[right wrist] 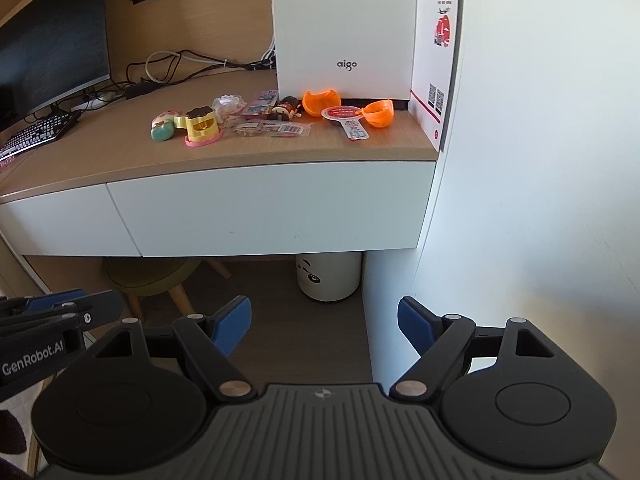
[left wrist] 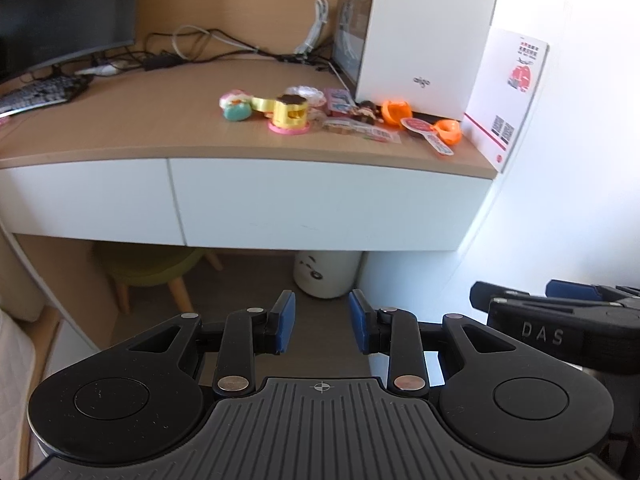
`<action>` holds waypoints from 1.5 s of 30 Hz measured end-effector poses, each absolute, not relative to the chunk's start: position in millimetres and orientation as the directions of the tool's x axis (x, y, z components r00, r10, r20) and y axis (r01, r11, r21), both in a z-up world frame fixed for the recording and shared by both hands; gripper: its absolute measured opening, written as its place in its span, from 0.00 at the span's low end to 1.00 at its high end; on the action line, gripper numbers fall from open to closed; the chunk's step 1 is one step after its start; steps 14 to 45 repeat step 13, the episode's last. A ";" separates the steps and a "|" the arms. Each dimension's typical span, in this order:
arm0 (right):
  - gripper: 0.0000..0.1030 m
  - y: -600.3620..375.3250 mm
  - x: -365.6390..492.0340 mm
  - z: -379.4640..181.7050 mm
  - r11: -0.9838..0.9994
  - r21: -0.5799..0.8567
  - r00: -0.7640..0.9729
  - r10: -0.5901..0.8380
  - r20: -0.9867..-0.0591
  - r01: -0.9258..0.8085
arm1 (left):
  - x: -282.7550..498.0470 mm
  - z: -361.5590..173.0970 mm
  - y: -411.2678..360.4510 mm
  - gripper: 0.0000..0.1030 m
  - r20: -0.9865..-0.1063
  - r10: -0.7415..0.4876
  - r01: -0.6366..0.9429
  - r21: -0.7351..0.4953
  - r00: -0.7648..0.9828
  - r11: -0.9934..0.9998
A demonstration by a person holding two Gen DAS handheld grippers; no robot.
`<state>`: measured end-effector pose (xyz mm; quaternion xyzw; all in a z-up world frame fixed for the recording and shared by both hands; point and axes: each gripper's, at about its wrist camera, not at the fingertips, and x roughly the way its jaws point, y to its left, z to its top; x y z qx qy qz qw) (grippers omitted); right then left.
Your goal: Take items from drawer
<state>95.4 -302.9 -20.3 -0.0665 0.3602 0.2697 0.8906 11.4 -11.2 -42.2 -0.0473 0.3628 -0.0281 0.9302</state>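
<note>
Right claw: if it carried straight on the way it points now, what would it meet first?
Most likely the floor under the desk, near the white bin. The right claw is open and empty, aimed below the closed drawer front. Depth is hard to judge.

White flat drawer fronts (right wrist: pixel 272 208): two, side by side.
Orange plastic capsule halves (right wrist: pixel 320 101): two.
White computer tower (right wrist: pixel 344 28): one.
Black keyboard (right wrist: pixel 38 134): one.
Dark monitor (right wrist: pixel 52 44): one.
</note>
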 end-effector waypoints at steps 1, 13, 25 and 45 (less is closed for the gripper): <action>0.79 -304.2 96.3 -20.4 0.849 0.082 0.595 0.431 -0.678 -0.522 | 13.2 -42.8 -12.0 0.20 -0.671 -0.102 0.033 -0.115 0.734 0.993; 0.79 -289.5 89.6 46.0 0.784 0.100 0.610 0.550 -0.570 -0.613 | 66.0 -65.3 47.4 0.15 -0.676 0.071 -0.145 -0.054 0.733 0.988; 0.79 -289.5 89.6 46.0 0.784 0.100 0.610 0.550 -0.570 -0.613 | 66.0 -65.3 47.4 0.15 -0.676 0.071 -0.145 -0.054 0.733 0.988; 0.79 -289.5 89.6 46.0 0.784 0.100 0.610 0.550 -0.570 -0.613 | 66.0 -65.3 47.4 0.15 -0.676 0.071 -0.145 -0.054 0.733 0.988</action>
